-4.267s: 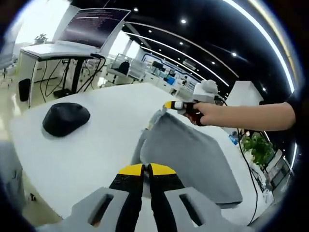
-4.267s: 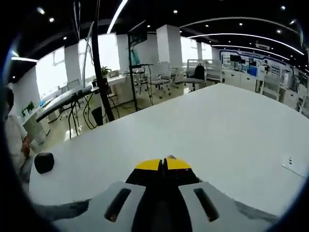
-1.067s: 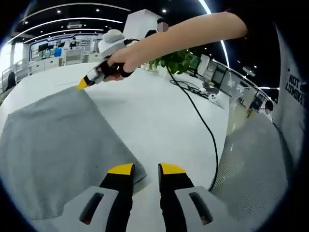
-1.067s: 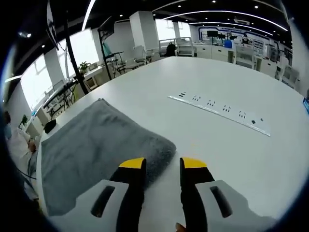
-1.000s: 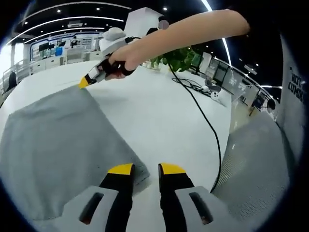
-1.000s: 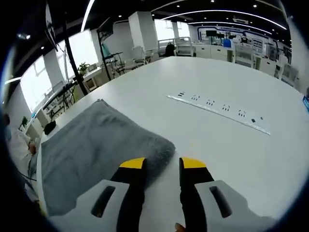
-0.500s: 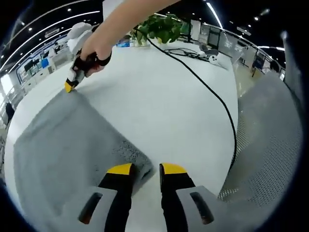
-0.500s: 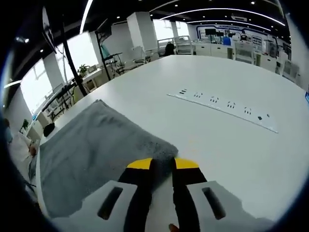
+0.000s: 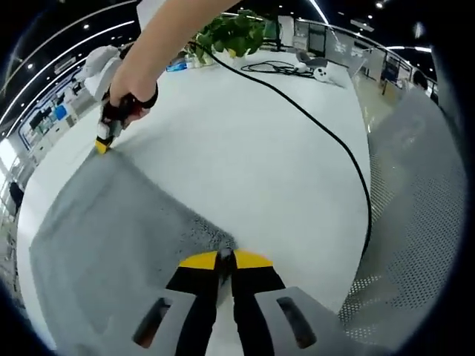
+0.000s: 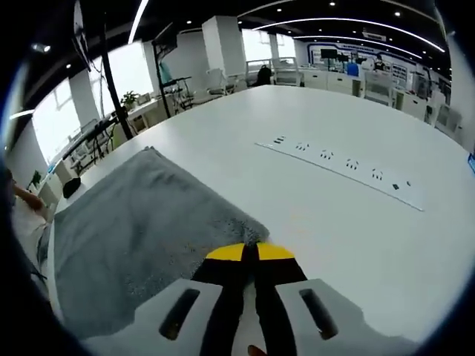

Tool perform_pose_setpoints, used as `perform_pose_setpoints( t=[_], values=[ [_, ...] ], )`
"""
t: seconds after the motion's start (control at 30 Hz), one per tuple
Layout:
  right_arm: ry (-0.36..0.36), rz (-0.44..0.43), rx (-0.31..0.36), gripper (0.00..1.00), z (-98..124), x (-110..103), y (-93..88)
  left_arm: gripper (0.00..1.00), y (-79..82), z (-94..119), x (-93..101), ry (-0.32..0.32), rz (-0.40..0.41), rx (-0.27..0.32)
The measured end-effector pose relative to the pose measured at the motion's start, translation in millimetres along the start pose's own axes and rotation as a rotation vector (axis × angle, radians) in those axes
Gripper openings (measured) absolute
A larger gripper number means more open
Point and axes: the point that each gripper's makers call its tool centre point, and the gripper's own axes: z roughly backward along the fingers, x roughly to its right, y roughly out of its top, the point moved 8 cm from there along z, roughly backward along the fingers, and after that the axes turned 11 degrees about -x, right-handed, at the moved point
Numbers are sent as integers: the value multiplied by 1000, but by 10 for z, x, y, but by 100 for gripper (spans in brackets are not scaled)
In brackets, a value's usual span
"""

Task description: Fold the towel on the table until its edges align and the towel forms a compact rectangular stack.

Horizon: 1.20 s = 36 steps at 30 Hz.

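Observation:
A grey towel (image 9: 104, 222) lies flat on the white table (image 9: 245, 148). In the left gripper view my left gripper (image 9: 225, 259) is shut on the towel's near corner. Farther up on the left a person's hand holds my right gripper (image 9: 101, 145), its yellow tips at the towel's far corner. In the right gripper view the same towel (image 10: 133, 230) spreads to the left, and my right gripper (image 10: 250, 252) is shut on its corner.
A black cable (image 9: 326, 141) runs across the table toward its right edge. A white power strip (image 10: 341, 174) lies on the table beyond the right gripper. A perforated grey surface (image 9: 415, 222) sits at the right. Plants (image 9: 230, 33) stand at the table's far end.
Both grippers were open beside the towel's corners one second ago. Both have since shut on their corners. The left gripper view has swung closer over the towel's edge.

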Motion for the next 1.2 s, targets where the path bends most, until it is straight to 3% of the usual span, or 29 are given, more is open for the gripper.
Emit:
perform_pose_setpoints(
  t=[0.23, 0.33, 0.43, 0.6, 0.73, 0.8, 0.87, 0.9, 1.2],
  values=[
    [-58, -28, -16, 1, 291, 311, -280, 5, 270, -130, 223, -85, -67, 43],
    [-92, -4, -21, 1, 447, 468, -424, 5, 455, -212, 384, -129, -164, 76],
    [-106, -88, -9, 1, 586, 647, -568, 4, 624, -298, 525, -166, -216, 91],
    [-179, -80, -12, 1, 855, 944, -811, 4, 945, -455, 768, -224, -266, 134],
    [-205, -184, 6, 1, 1021, 1172, -971, 4, 1201, -581, 952, -265, -309, 164],
    [-217, -176, -2, 1, 1058, 1333, -1009, 4, 1320, -635, 1049, -276, -330, 178],
    [-232, -153, -15, 1, 1154, 1311, -1104, 4, 1390, -664, 1136, -280, -357, 195],
    [-234, -153, -17, 1, 1189, 1338, -1137, 4, 1440, -683, 1195, -269, -417, 209],
    [-218, -166, -4, 1, 1288, 1354, -1219, 4, 1503, -686, 1268, -282, -363, 207]
  ],
)
